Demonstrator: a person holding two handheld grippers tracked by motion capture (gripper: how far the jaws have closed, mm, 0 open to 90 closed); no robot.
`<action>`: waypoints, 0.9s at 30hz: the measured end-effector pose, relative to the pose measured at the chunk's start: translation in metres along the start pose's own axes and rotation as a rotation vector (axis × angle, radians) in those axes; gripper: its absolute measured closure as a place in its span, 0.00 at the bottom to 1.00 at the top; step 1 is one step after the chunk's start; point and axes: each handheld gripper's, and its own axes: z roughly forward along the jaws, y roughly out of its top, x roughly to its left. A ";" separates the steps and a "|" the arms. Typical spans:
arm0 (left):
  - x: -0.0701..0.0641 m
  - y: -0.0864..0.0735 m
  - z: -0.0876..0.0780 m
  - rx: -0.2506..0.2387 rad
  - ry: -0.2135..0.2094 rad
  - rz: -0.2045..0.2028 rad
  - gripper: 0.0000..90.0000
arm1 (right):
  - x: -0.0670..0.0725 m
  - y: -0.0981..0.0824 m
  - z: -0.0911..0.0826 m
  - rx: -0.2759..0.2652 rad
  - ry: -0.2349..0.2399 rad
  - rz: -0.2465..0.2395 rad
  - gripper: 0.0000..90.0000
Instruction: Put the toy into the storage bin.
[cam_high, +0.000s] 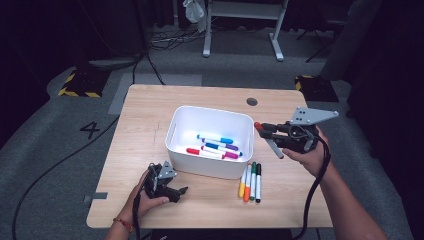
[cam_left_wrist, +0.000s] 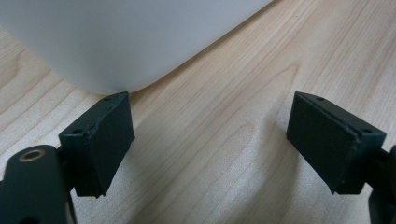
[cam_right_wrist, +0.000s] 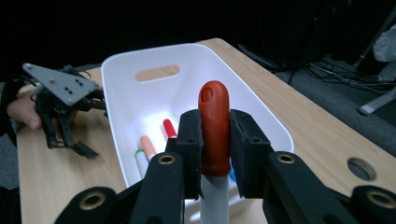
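Clamping a red-capped marker (cam_right_wrist: 214, 128) between the pads of the right tongs (cam_high: 262, 131), pinched just under the cap with the white barrel hanging down and back toward the hand; holding it raised off the tabletop (cam_high: 145, 115) just beside the right wall of the white bin (cam_high: 172, 131), cap end pointing at the bin. Resting the left tongs (cam_high: 181, 190) low on the tabletop near the bin's front left corner, jaws standing apart with nothing but bare wood between them, one pad (cam_left_wrist: 109, 137) almost against the bin's rounded wall. Judging by all this: carrying one marker at a time to the bin, with this one mid-carry and not yet over the opening. Already lying in the bin: several markers (cam_high: 216, 147), capped in blue, purple, magenta and red. Waiting on the tabletop just in front of the bin's right corner: a row of four more markers (cam_high: 250, 181), yellow, orange, green and a dark one, side by side. Calling next, most likely, for moving the red-capped marker leftward past the rim until above the bin's floor, lowering or tipping it so the barrel clears the wall, then parting the pads to drop it among the others. Needing care there: keeping the trailing barrel from catching on the rim during the crossing.
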 end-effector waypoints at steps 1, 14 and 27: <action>0.000 0.000 0.000 0.000 0.000 0.000 0.17 | 0.002 0.005 0.002 0.000 0.005 -0.003 0.84; 0.000 0.000 0.000 0.000 0.000 0.000 0.17 | 0.011 0.048 0.043 0.027 0.065 -0.029 0.84; 0.000 0.000 0.000 0.001 -0.001 0.001 0.17 | 0.022 0.045 0.104 0.160 0.119 -0.045 0.84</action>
